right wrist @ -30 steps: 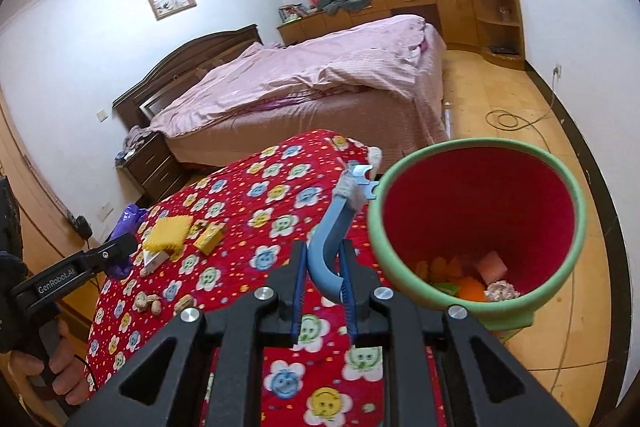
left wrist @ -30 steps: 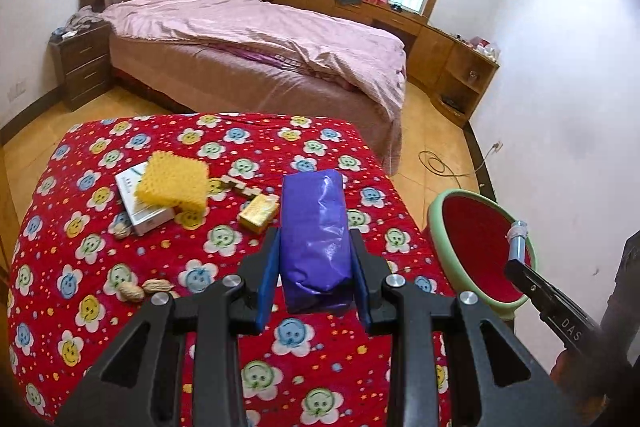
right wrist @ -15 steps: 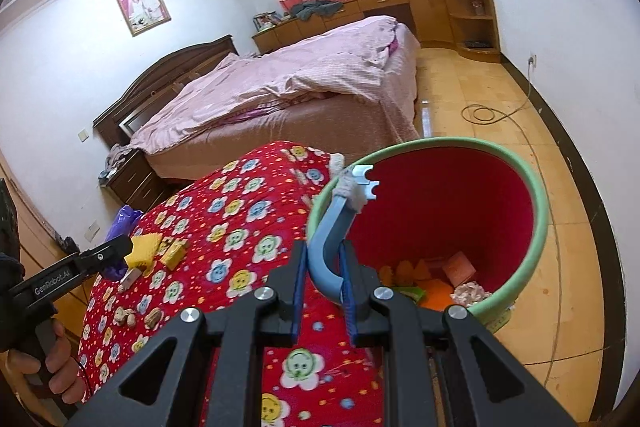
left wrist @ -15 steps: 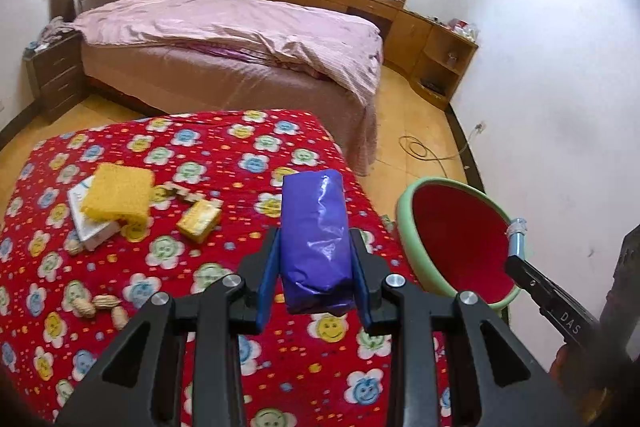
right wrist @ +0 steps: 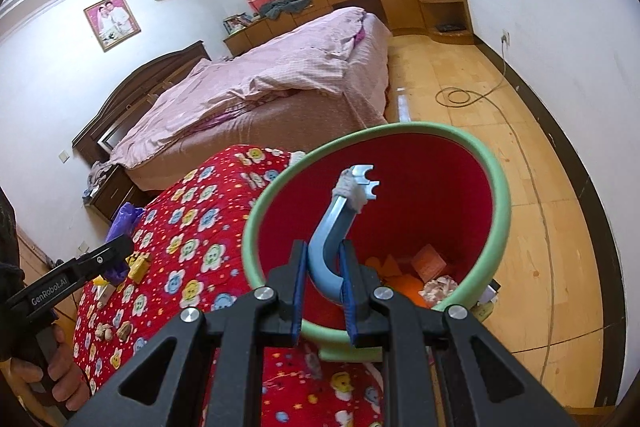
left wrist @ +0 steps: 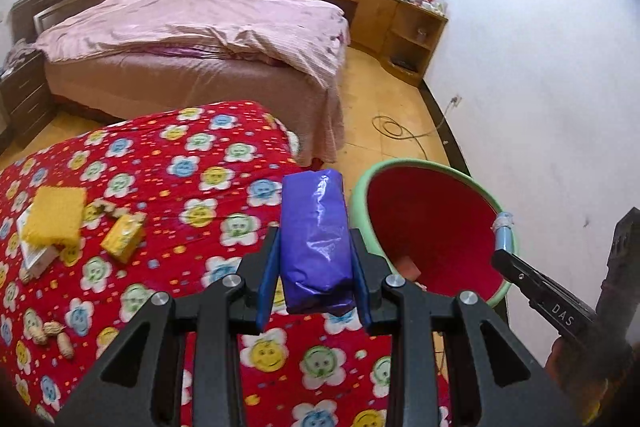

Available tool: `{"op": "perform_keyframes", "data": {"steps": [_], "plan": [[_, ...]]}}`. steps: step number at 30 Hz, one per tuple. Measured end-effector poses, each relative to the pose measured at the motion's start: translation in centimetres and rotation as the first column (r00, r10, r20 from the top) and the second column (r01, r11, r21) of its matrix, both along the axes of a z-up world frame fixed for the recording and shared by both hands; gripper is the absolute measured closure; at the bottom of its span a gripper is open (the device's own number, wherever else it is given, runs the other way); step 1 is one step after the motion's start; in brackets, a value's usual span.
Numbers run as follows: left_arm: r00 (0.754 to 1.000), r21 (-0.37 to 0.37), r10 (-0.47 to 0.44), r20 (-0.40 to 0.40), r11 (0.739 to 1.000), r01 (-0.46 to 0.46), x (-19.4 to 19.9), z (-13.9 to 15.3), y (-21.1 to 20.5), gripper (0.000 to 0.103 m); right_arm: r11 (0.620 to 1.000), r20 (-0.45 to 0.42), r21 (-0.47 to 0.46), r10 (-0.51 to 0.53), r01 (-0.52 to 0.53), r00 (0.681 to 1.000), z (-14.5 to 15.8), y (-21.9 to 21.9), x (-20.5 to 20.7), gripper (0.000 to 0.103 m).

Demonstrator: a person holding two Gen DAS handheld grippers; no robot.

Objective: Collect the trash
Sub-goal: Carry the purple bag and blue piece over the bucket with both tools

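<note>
While the left gripper [left wrist: 313, 265] clamps its fingers on a purple packet [left wrist: 314, 243] above the red-clothed table [left wrist: 192, 163], the right gripper [right wrist: 323, 283] fingers pinch a bent blue tool [right wrist: 334, 239] over the green-rimmed red bin [right wrist: 496, 187] holding scraps beside the table.

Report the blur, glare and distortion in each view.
Left wrist: tablecloth and peanuts smeared by motion, glare streak on the purple packet, walls bowed. Right wrist: sharper, bin rim stretched, corners vignetted.
</note>
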State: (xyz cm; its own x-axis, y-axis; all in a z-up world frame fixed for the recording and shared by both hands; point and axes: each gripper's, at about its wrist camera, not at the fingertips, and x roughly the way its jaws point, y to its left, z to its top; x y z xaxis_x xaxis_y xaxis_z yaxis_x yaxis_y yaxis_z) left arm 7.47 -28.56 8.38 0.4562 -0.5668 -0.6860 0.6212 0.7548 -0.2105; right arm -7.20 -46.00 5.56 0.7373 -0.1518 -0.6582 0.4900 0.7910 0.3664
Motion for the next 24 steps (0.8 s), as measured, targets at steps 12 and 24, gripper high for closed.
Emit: {"op": "perform_keyframes", "data": {"steps": [12,24], "plan": [[0.995,0.062,-0.104,-0.005,0.993,0.104,-0.5,-2.5,-6.7,0.07,0.997,-0.015,0.031,-0.064,0.064,0.998,-1.4,-3.2,-1.6,0.085],[0.991,0.109,-0.133,-0.031,0.985,0.136,-0.2,-4.7,-9.5,0.07,0.996,-0.021,0.046,-0.075,0.076,0.997,-2.0,-4.4,-1.4,0.085]]}}
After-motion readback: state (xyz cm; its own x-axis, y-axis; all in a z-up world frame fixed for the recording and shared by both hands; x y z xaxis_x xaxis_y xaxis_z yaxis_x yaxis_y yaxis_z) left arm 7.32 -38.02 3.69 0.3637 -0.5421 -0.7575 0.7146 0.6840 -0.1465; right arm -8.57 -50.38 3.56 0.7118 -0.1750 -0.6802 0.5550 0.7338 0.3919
